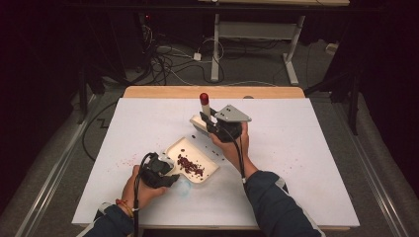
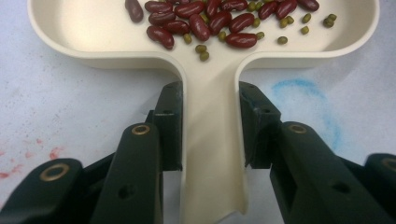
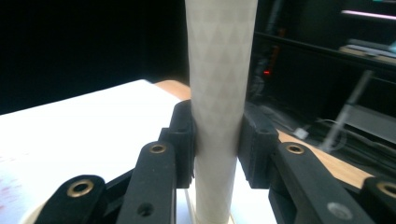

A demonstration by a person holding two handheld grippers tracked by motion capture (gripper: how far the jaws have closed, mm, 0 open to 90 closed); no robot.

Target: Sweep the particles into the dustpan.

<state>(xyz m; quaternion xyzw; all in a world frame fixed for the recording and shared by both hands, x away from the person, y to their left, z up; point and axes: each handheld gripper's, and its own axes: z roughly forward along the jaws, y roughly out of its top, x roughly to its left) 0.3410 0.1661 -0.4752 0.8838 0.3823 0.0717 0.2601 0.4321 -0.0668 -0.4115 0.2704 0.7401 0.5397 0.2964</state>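
Left tool (image 2: 210,126) grips dustpan (image 2: 210,79); right tool (image 3: 217,144) grips brush (image 3: 219,93).

Cream tray (image 2: 212,154); dark-red beans (image 2: 201,21); white triangle-patterned handle (image 3: 219,93), red tip (image 1: 204,97).

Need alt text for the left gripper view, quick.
The left gripper is shut on the flat handle of a cream dustpan-shaped tray resting on the white table. Red kidney beans and small green beans lie in its pan.

One cream tray (image 1: 212,168), one brush (image 1: 204,104) (red-tipped), two tools.
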